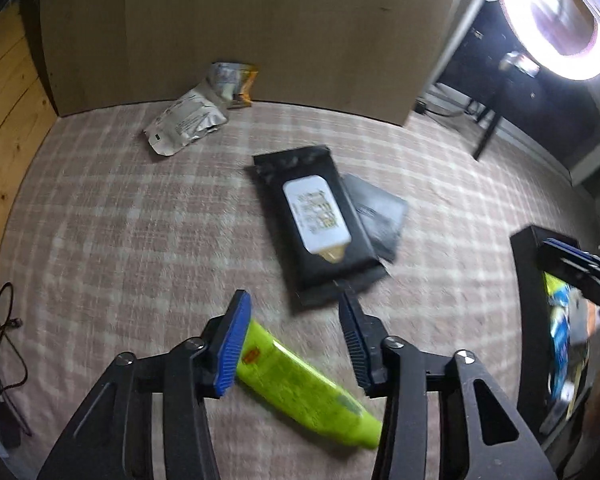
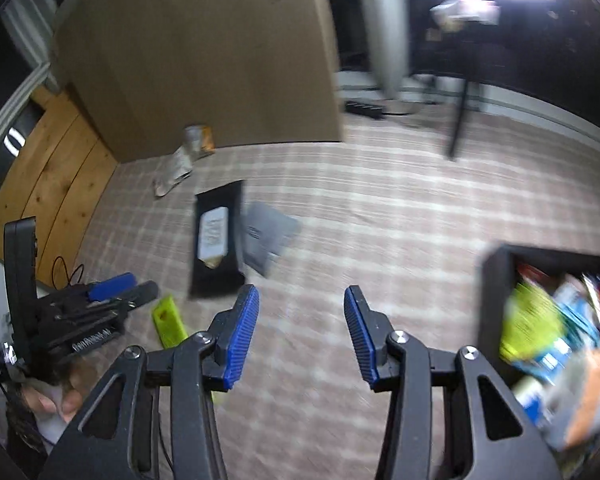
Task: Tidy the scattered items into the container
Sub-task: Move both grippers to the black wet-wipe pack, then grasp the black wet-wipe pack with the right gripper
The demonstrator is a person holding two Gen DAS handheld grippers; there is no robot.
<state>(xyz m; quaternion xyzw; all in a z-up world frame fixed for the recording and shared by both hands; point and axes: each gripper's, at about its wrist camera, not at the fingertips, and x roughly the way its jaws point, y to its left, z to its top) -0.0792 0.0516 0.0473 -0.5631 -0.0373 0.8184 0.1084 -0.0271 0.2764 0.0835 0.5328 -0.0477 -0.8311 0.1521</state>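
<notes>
**Bin part filled, 5 items left**

From the left wrist we see our left gripper (image 1: 296, 338) with fingers apart above the green tube (image 1: 300, 388), holding nothing. From the right wrist, our right gripper (image 2: 302, 334) hangs empty, fingers apart, beside the part-filled bin (image 2: 496, 280); the black wipes pack (image 2: 218, 240), grey card (image 2: 266, 236) and 2 pouches (image 2: 180, 164) remain on the plaid cloth (image 2: 380, 208).

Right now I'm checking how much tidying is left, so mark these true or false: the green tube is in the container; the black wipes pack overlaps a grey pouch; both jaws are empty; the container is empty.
1. The green tube is in the container. False: it lies on the plaid cloth.
2. The black wipes pack overlaps a grey pouch. True.
3. The jaws of the left gripper and right gripper grip nothing. True.
4. The container is empty. False: colourful packets fill it.
</notes>
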